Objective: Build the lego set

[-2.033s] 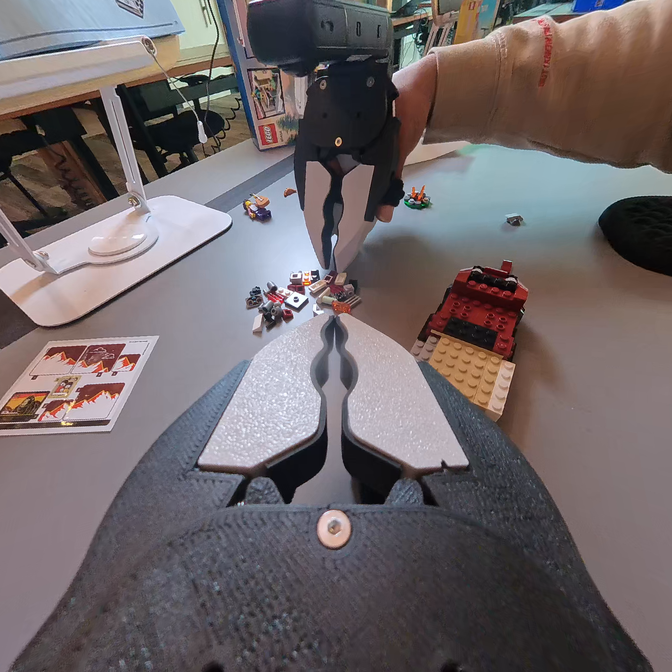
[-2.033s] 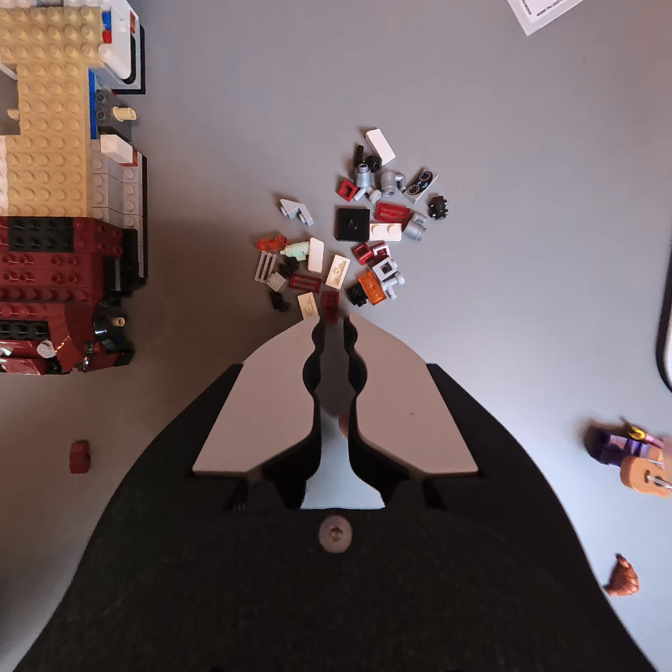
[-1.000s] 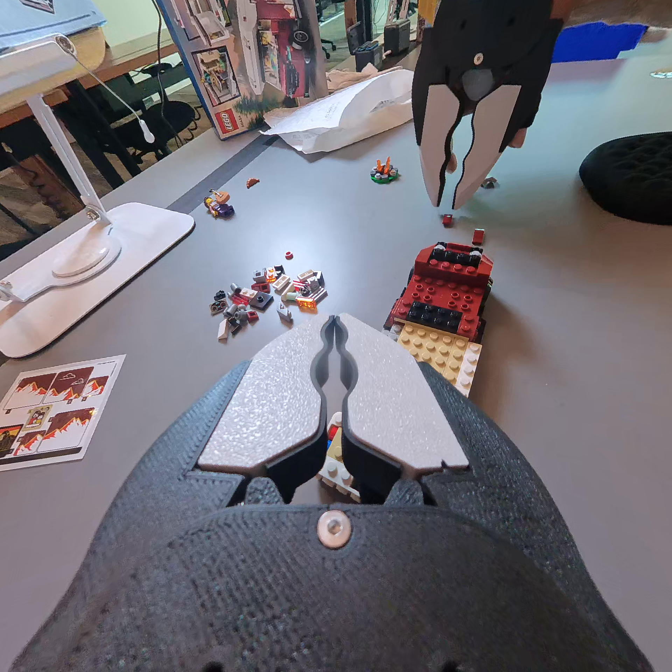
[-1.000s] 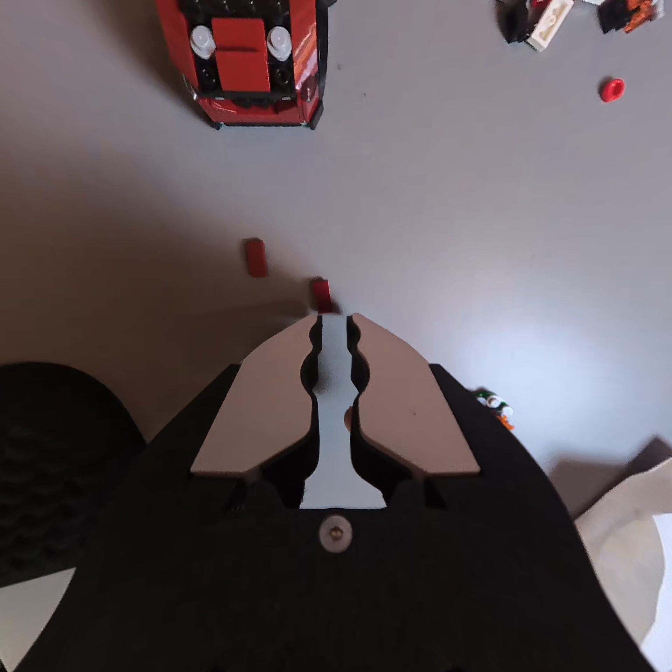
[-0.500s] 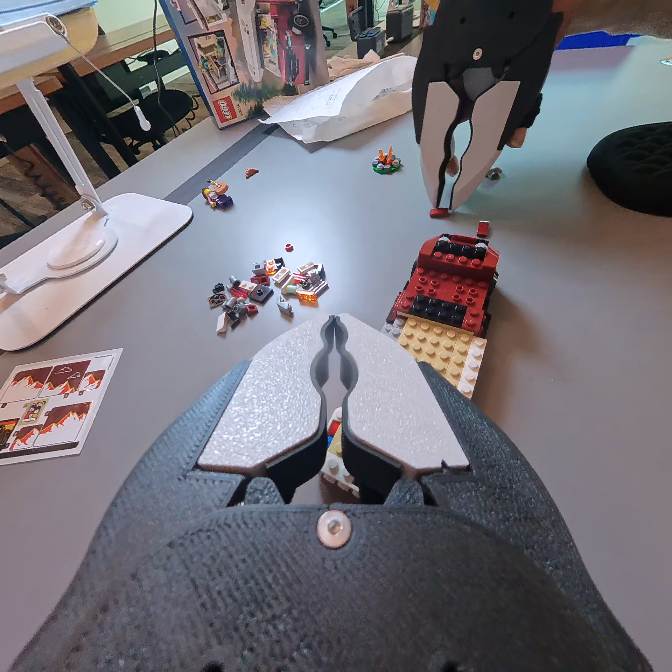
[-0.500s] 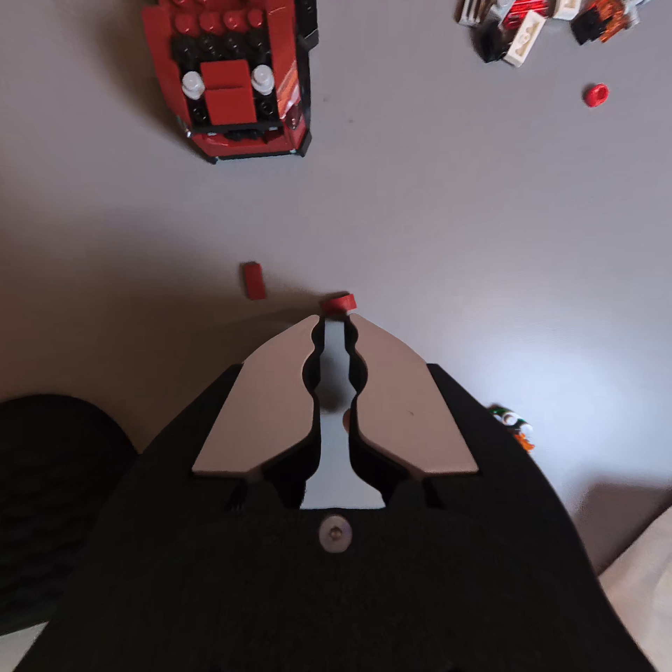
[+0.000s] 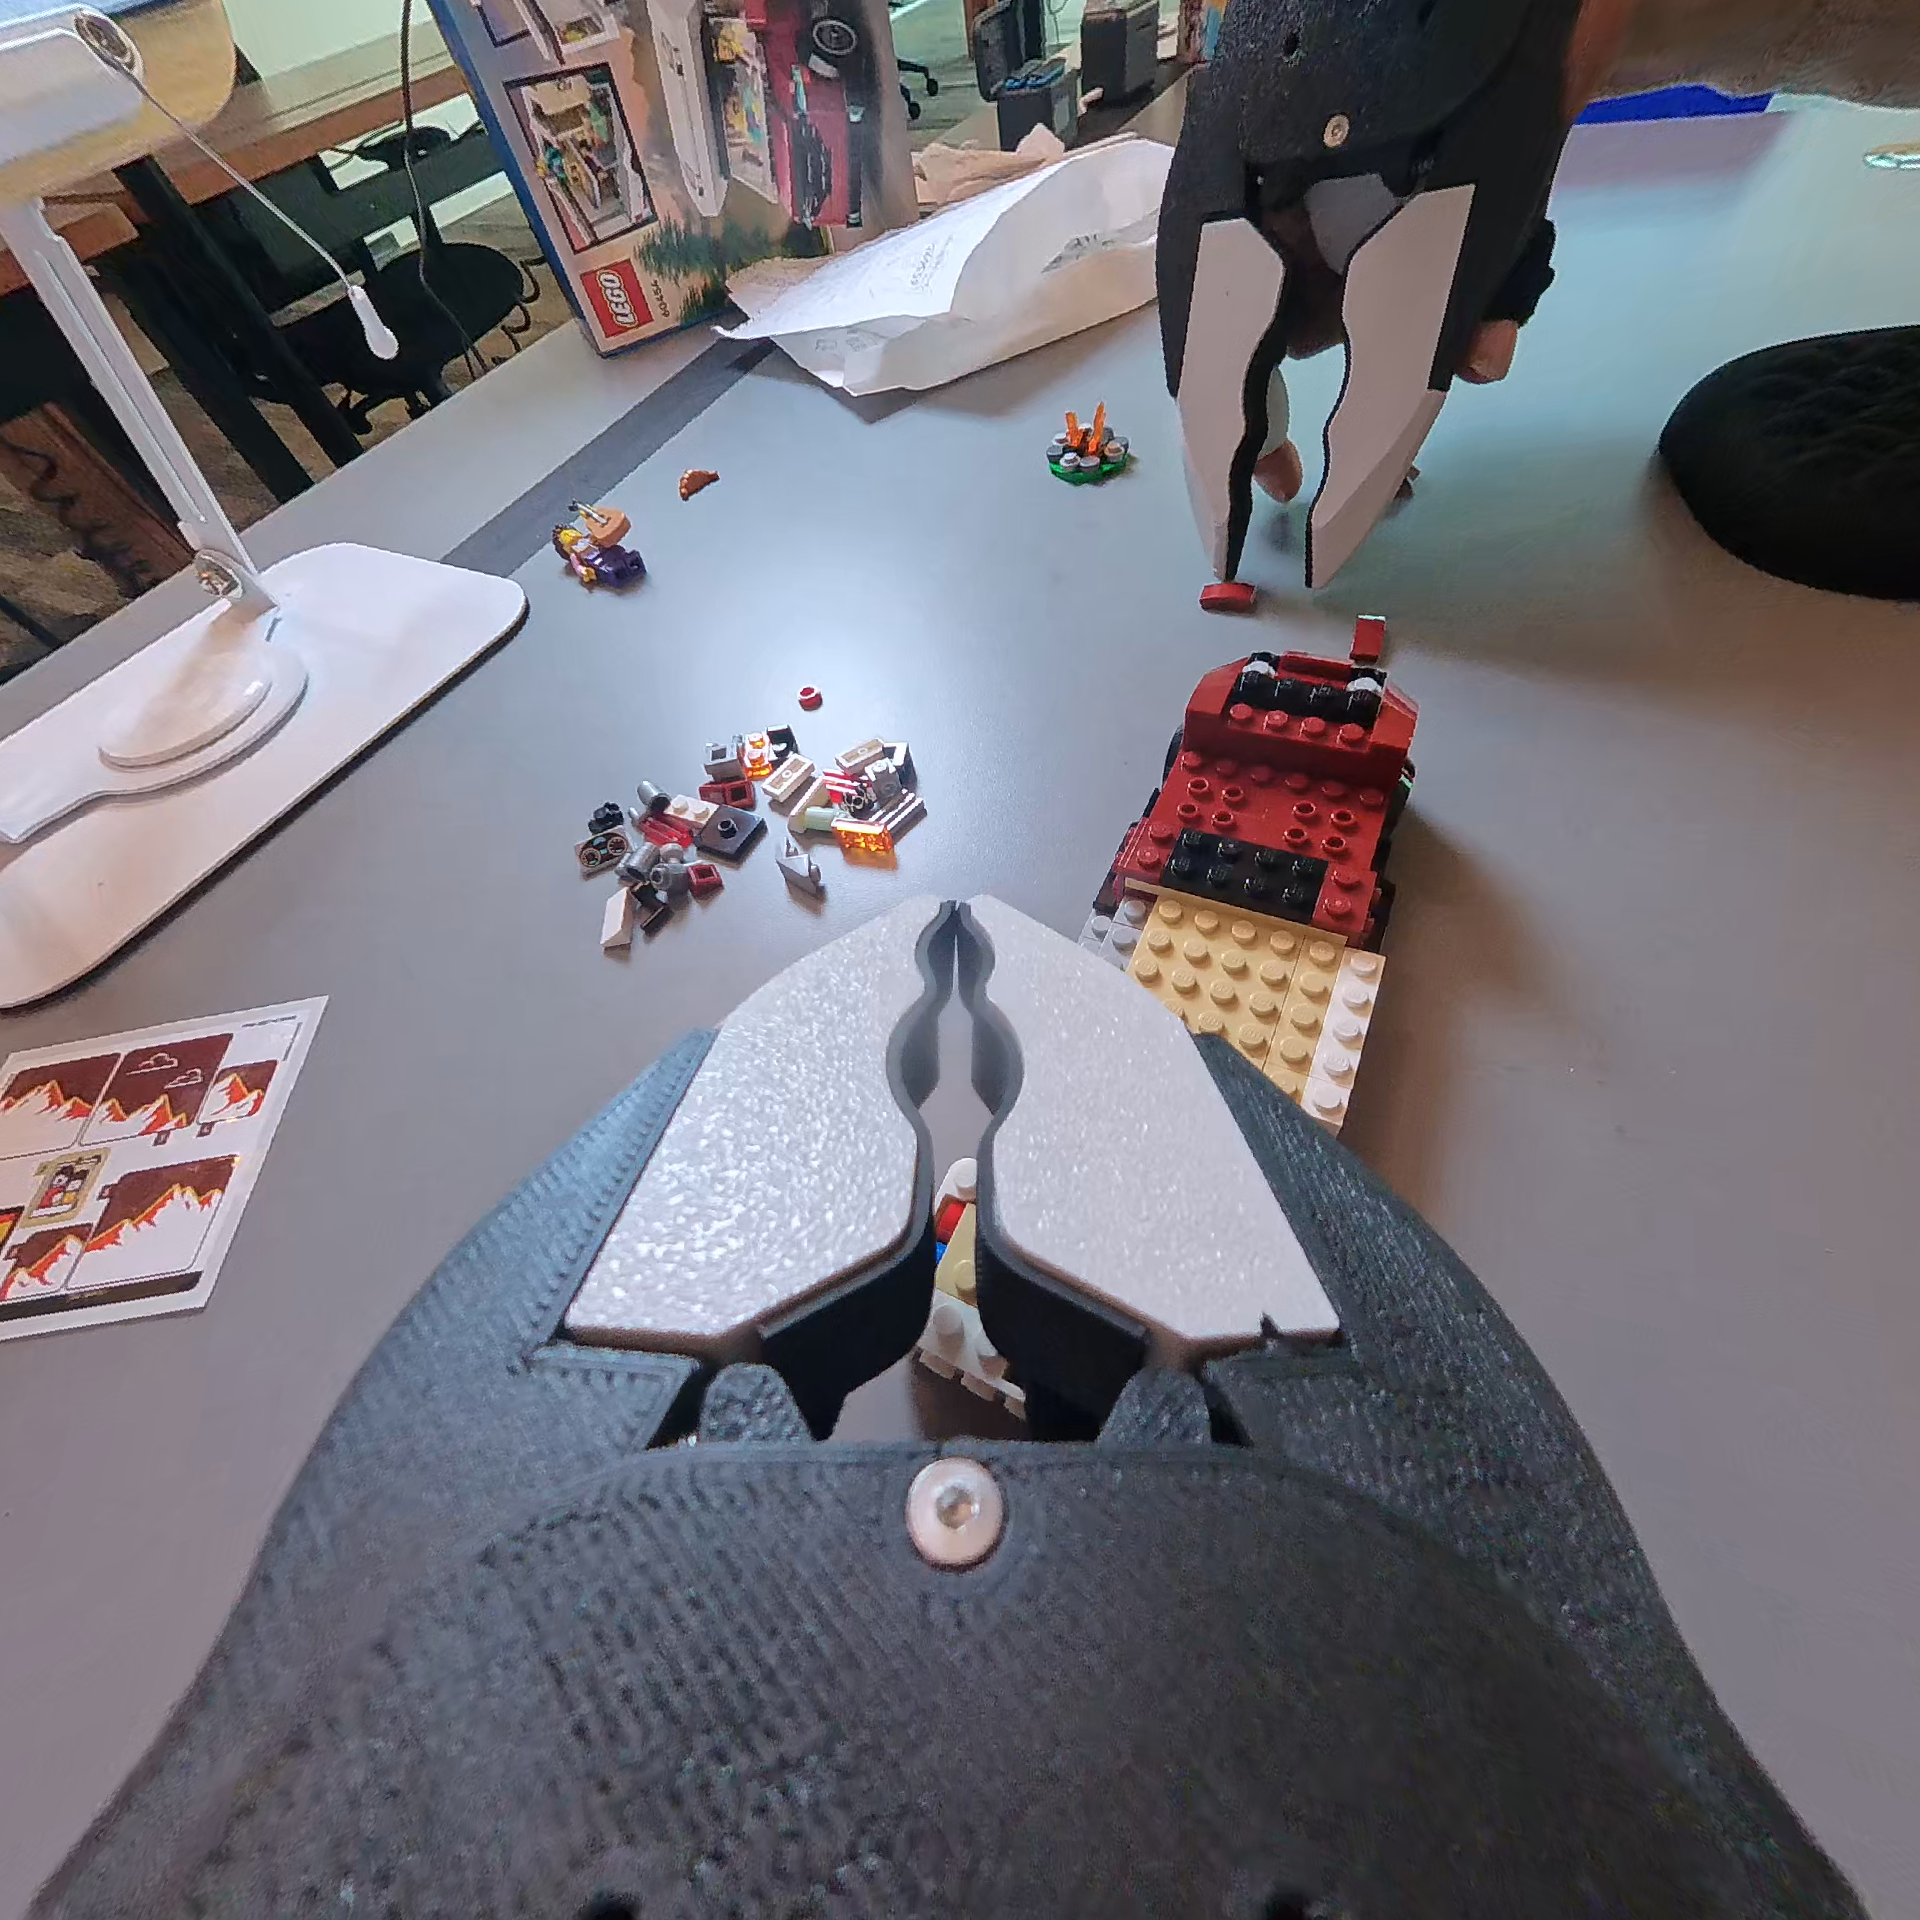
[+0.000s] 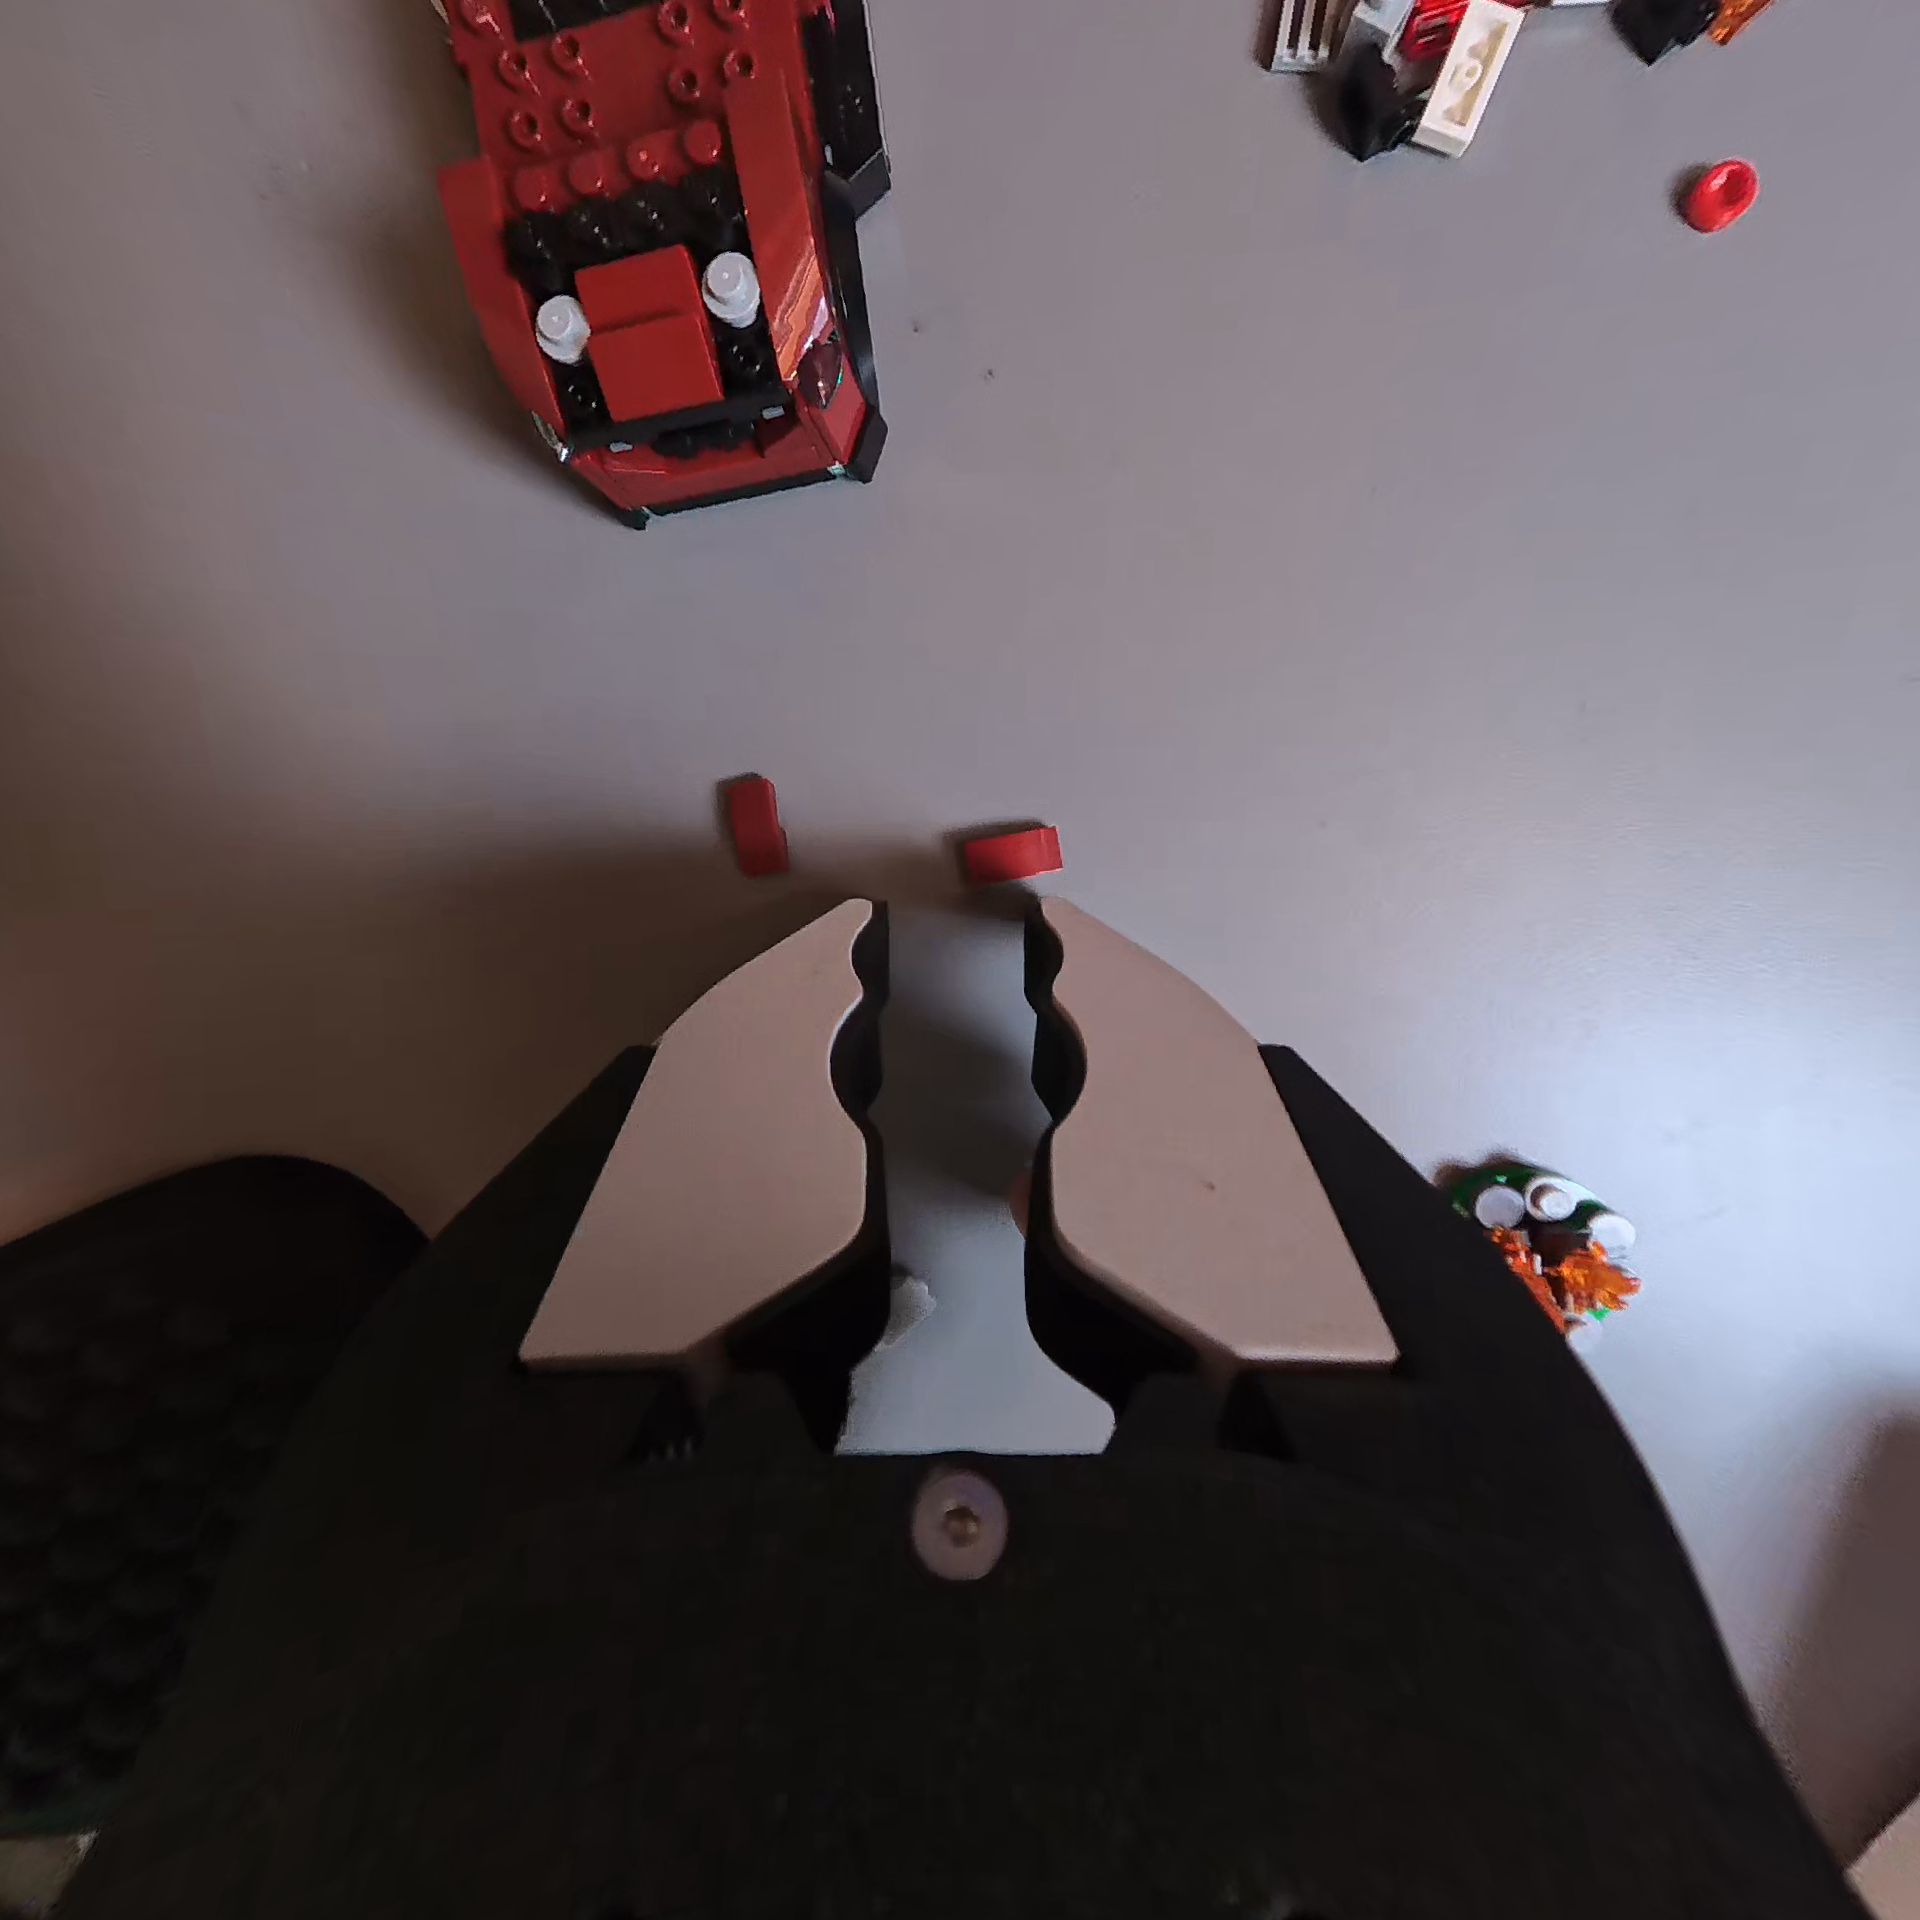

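The grey desk [image 7: 1558, 1143] carries a white lamp base [image 7: 260, 665] at its left edge and a black round cushion [image 7: 1808, 457] at its right edge. A toy box [image 7: 675, 156] and a white paper bag [image 7: 966, 281] lie toward the far edge. Mid-desk sits a red, black and tan brick car [image 7: 1262, 862], with a sticker sheet [image 7: 125, 1153] by the near left edge and a pile of small loose bricks [image 7: 748, 821] left of the car.

The left gripper [image 7: 954, 909] hangs above the desk just beside the car's tan end, its tips pressed together on nothing. The right gripper [image 8: 956, 909] points down beyond the car's red end, jaws parted and bare. A small red brick [image 8: 1010, 854] lies on the desk just past its tips, untouched; a second red brick [image 8: 755, 826] lies near it.
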Demonstrator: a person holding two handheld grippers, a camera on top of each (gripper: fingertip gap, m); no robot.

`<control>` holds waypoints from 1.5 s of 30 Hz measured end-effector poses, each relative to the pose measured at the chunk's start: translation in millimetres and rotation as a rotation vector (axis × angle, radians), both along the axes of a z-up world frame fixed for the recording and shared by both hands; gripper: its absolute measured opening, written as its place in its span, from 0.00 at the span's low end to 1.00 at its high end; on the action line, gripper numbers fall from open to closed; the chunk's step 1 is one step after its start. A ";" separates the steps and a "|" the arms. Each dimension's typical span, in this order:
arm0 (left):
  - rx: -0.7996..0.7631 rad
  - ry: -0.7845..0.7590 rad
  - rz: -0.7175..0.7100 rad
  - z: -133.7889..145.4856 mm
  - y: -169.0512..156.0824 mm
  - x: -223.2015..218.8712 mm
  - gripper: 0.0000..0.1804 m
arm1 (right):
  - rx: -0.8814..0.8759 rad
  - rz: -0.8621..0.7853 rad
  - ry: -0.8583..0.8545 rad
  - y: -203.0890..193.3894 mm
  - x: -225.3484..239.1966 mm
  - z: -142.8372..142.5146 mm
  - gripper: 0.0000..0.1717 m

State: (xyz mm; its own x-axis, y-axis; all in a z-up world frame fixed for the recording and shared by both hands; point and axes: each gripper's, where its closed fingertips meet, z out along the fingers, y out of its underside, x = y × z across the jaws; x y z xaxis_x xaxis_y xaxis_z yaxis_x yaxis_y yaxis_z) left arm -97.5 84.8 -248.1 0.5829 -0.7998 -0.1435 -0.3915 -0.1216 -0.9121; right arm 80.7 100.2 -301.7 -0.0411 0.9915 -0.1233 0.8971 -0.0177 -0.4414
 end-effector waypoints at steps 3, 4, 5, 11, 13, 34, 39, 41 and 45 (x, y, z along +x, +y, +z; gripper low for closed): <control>0.003 0.002 0.000 0.5 -0.5 0.2 0.00 | -0.016 0.000 0.009 1.4 -3.9 0.3 0.15; 0.005 0.003 -0.001 0.6 -0.6 0.4 0.00 | -0.021 0.003 0.011 1.6 -5.6 0.4 0.15; 0.006 0.005 -0.002 0.5 -0.8 0.5 0.00 | -0.028 0.007 0.012 1.5 -7.6 0.6 0.15; 0.009 0.013 -0.008 -0.4 -1.5 1.0 0.00 | -0.035 0.046 0.015 -1.3 -16.8 1.4 0.14; 0.008 0.014 -0.010 -0.7 -1.5 1.0 0.00 | -0.023 0.049 0.016 -1.2 -17.0 1.5 0.12; 0.041 -0.022 -0.026 8.4 -5.0 4.0 0.01 | 0.052 0.043 0.012 -7.1 -11.6 -1.5 0.05; 0.039 -0.057 -0.044 14.0 -8.3 6.8 0.04 | 0.059 0.035 0.025 -6.9 -12.4 -0.1 0.05; 0.040 -0.062 -0.040 15.7 -7.9 6.0 0.05 | 0.060 0.027 0.048 -6.1 -13.6 4.6 0.07; 0.037 -0.073 -0.029 18.3 -6.2 2.7 0.05 | 0.082 -0.004 0.114 -3.9 -15.3 17.4 0.09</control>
